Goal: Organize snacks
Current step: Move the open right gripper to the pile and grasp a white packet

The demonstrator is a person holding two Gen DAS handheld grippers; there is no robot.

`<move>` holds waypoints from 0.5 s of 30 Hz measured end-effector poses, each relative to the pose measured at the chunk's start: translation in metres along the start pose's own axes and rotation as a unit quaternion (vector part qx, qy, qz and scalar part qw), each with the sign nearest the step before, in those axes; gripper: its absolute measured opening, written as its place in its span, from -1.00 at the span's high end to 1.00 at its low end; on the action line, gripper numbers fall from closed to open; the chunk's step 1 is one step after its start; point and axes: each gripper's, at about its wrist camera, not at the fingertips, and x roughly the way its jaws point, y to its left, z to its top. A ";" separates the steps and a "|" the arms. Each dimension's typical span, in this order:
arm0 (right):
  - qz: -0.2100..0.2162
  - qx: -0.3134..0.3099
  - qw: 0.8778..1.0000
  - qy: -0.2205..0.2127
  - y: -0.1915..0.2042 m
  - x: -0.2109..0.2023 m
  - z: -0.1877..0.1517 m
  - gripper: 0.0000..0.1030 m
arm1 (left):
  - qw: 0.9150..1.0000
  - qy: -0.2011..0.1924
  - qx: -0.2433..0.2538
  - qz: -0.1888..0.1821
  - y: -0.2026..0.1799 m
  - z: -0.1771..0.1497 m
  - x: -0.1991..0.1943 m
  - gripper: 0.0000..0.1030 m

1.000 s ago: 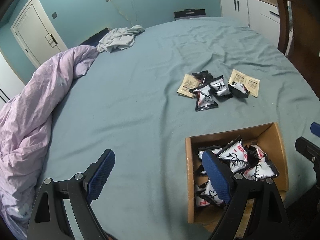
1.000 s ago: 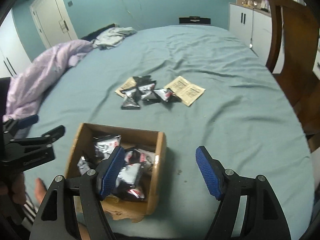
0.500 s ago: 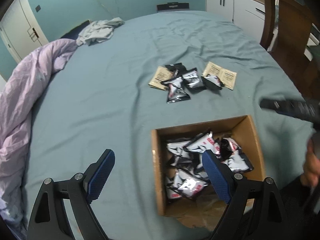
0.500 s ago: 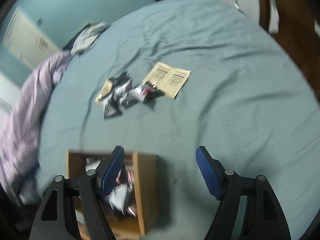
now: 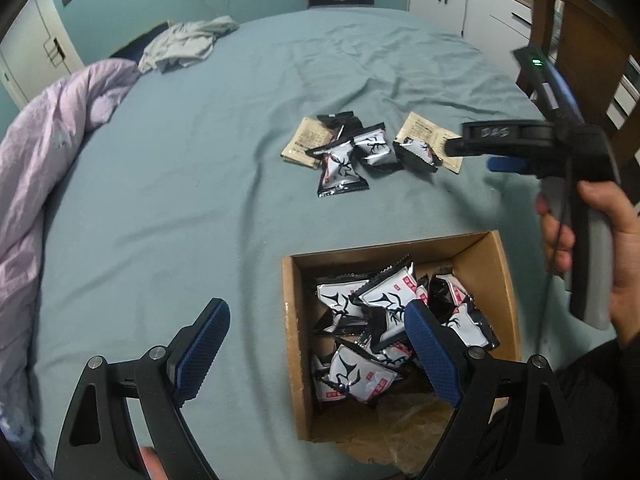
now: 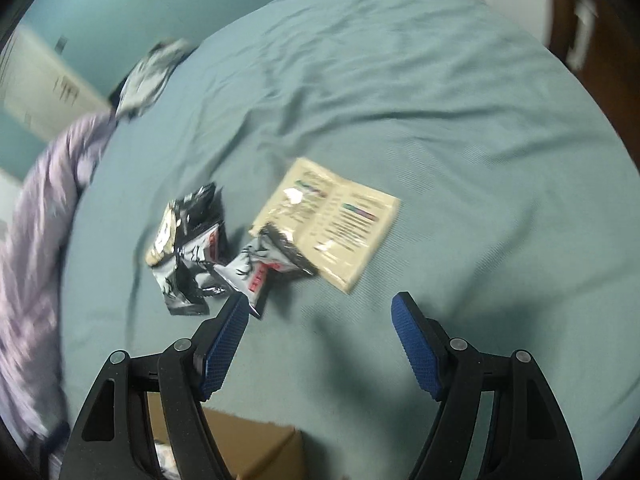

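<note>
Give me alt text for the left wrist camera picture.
An open cardboard box of black-and-white snack packets sits on a blue-green bedsheet, under the open left gripper. More packets lie loose beyond it, where a hand brings the right gripper.

Both wrist views look steeply down at the bed [image 5: 200,168], sharing the loose snack packets [image 6: 200,248].

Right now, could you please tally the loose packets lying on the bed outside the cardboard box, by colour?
Black-and-white foil snack packets: 4
Beige flat paper sachets: 2
Total: 6
</note>
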 end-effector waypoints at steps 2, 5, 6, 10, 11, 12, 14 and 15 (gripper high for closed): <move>-0.005 -0.043 0.999 0.005 0.012 0.018 0.007 -0.42 | 1.000 0.006 -0.008 -0.008 0.002 0.001 0.004 -0.76; -0.012 -0.083 0.996 0.007 0.028 0.035 0.013 -0.42 | 1.000 0.015 -0.009 -0.009 0.003 0.002 0.010 -0.76; -0.014 -0.094 0.995 0.007 0.032 0.040 0.014 -0.42 | 1.000 0.019 -0.007 -0.007 0.002 0.002 0.013 -0.76; -0.021 -0.136 0.990 0.015 0.046 0.059 0.020 -0.42 | 1.000 0.025 -0.008 -0.013 0.002 0.003 0.015 -0.76; -0.021 -0.143 0.989 0.019 0.048 0.064 0.021 -0.42 | 1.000 0.025 -0.009 -0.015 0.002 0.003 0.015 -0.76; -0.023 -0.147 0.989 0.023 0.050 0.069 0.021 -0.40 | 0.999 0.025 -0.010 -0.019 0.003 0.004 0.015 -0.76; -0.032 -0.154 0.987 0.030 0.052 0.077 0.022 -0.25 | 0.999 0.024 -0.010 -0.019 0.003 0.004 0.014 -0.76; -0.037 -0.157 0.987 0.027 0.052 0.077 0.022 -0.18 | 0.999 0.023 -0.010 -0.019 0.004 0.004 0.014 -0.76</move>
